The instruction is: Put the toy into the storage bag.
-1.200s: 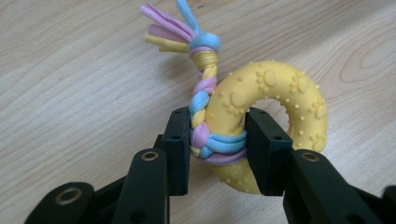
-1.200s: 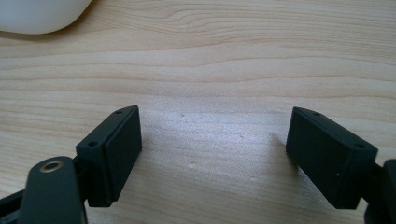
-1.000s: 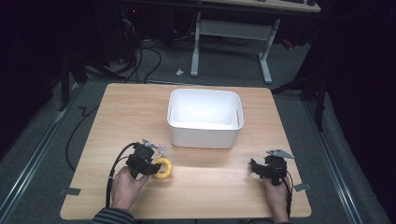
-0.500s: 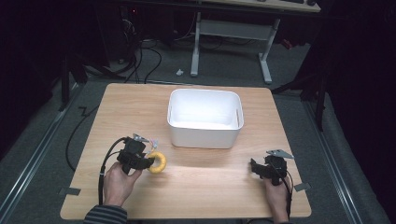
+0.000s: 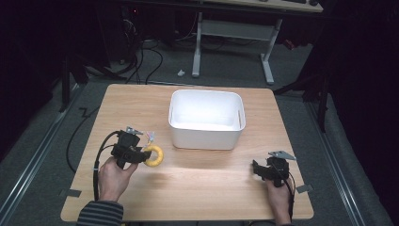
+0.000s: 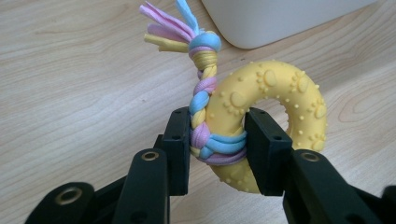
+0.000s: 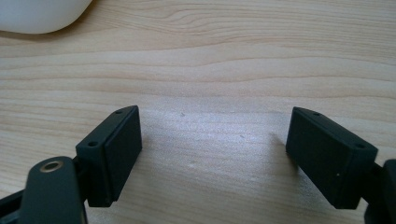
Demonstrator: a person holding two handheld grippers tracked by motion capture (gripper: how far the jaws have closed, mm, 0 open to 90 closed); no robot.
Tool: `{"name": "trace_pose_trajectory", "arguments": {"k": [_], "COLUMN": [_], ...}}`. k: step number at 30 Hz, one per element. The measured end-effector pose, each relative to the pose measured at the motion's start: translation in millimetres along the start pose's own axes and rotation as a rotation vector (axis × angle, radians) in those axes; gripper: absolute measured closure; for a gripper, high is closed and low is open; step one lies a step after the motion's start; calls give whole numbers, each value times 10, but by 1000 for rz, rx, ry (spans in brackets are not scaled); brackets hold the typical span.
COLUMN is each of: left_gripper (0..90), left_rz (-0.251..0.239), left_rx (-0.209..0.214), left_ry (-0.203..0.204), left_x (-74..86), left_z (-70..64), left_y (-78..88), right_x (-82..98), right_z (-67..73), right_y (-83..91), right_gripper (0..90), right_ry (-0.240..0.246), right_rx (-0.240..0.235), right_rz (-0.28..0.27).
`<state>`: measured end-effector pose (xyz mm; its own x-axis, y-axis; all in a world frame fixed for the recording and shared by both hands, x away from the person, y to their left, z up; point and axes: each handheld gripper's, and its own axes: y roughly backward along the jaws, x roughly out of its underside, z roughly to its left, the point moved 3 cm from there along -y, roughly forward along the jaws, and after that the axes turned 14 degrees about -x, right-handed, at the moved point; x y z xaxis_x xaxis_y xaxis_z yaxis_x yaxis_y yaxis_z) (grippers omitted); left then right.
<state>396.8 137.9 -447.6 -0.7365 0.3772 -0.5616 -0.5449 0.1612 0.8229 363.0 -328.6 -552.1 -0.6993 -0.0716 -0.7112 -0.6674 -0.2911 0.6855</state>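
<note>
The ring toy (image 6: 271,116) is yellow, studded rubber, bound with a pink, blue and yellow braid ending in a tassel. The left tongs (image 6: 218,149) are clamped on its braided section, at 7 o'clock from the white bin (image 5: 206,120) above the counter (image 5: 197,188). The right tongs (image 7: 212,154) stand apart, gripping nothing.

— Can any text, label, brand, number or sign be read anywhere?

— None can be read. No print is seen on the white bin (image 5: 206,120) near the table's (image 5: 141,101) far edge, and none on its wall in either gripper view.

— Is anything marked on the yellow ring toy (image 6: 266,107)?

— Only raised dots and small paw shapes are moulded into it; no letters or figures can be made out. The bare wood is likewise unmarked.
</note>
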Motion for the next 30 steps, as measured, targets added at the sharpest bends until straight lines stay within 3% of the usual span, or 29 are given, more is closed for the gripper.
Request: {"name": "trace_pose_trajectory", "arguments": {"k": [7, 12, 30], "left_gripper": [631, 630, 631], "left_rz": [-10, -17, -36], "left_rx": [-12, 4, 6], "left_ry": [1, 18, 18], "left_x": [-107, -151, -421], "left_z": [83, 124, 218], "left_y": [94, 132, 303], "right_x": [0, 0, 2], "right_z": [0, 3, 2], "right_y": [0, -1, 0], "right_gripper": [183, 183, 183], "right_ry": [0, 6, 9], "right_rx": [0, -3, -3], "right_rz": [0, 0, 0]}}
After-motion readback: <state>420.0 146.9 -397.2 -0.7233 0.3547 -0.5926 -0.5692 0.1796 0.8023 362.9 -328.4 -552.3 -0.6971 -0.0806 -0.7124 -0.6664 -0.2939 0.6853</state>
